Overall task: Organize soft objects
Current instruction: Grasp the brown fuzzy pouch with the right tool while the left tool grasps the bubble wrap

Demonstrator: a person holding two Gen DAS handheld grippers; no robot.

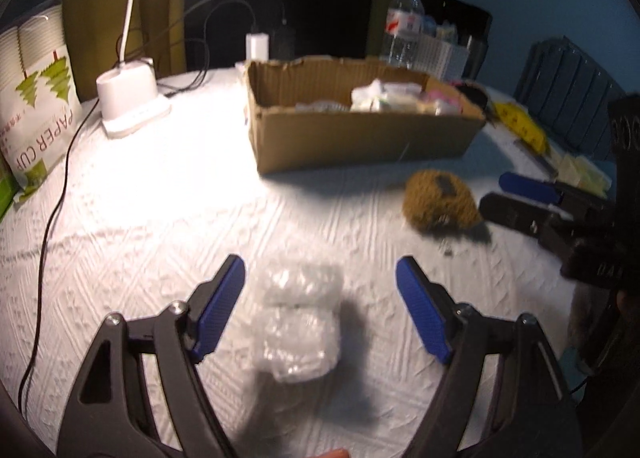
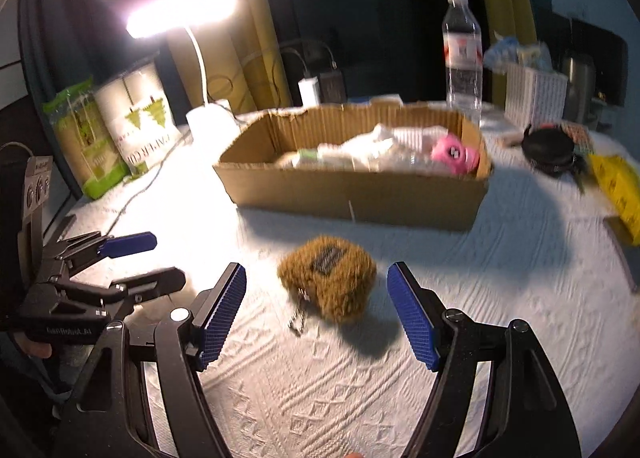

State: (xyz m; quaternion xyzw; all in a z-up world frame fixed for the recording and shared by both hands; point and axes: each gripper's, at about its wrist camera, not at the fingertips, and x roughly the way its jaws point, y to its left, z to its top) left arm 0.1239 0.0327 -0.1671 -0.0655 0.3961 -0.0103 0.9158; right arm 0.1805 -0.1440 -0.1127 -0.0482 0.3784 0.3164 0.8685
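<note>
A clear plastic packet point(image 1: 298, 322) of white soft stuff lies on the white cloth, between the wide-apart blue fingers of my left gripper point(image 1: 320, 278), which is open and not touching it. A brown furry pouch point(image 2: 330, 282) with a dark label and a small metal clip lies between the spread fingers of my right gripper point(image 2: 316, 286), also open and clear of it. In the left wrist view the furry pouch point(image 1: 440, 198) sits to the right, with the right gripper point(image 1: 516, 194) just beyond it. A cardboard box point(image 2: 360, 194) behind holds several soft items, a pink one among them.
A lit desk lamp point(image 2: 208, 118) and paper cup bags point(image 2: 136, 126) stand at the left, with cables point(image 1: 52, 210) trailing over the cloth. A water bottle point(image 2: 462, 54), a white basket point(image 2: 534, 94), a black round case point(image 2: 548, 150) and a yellow packet point(image 2: 620, 190) lie behind and right.
</note>
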